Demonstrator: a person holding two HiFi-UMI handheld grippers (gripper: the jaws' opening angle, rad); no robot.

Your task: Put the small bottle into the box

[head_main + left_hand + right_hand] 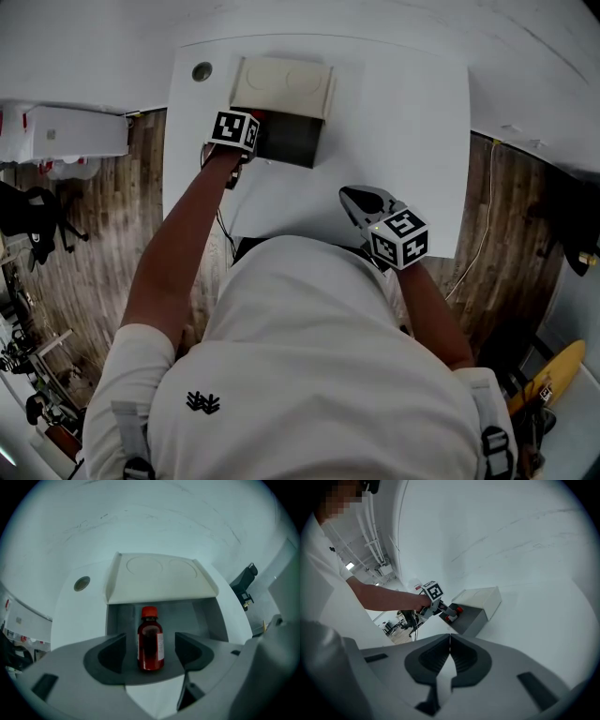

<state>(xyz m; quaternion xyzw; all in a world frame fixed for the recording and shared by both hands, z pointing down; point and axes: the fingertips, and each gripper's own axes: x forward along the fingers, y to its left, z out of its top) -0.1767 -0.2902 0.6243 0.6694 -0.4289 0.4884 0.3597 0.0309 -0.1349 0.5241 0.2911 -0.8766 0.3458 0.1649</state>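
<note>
White shirt [300, 375] of the person fills the foreground of the head view, both arms reaching out over a white table [412, 112].

The left tongs [150, 651] reach into a dark-lined box [123, 616] near the table's far edge. Their jaws stand wide apart with the small bottle [150, 639] between them. It is dark red with a red cap and pale label, and a sliver of gap shows on each side, so neither pad presses it. The bottle is already inside the box, cap toward the raised cream lid [159, 576]. Whether it stands or lies on the box floor is hard to tell.

The right tongs [450, 656] are closed on nothing and hover over bare table close to the person, well apart from the box.

The step in hand looks like letting go and backing out. It would go best with the jaws kept wide and the tongs drawn straight back along their own line — any sideways drift could clip the bottle.

The box walls sit close outside both jaws and the lid blocks the far side, so the only free way out is toward the person, over the near rim. A round hole [202, 70] in the table lies left of the box. Between the box and the person the table is open — plenty of room to retreat.
</note>
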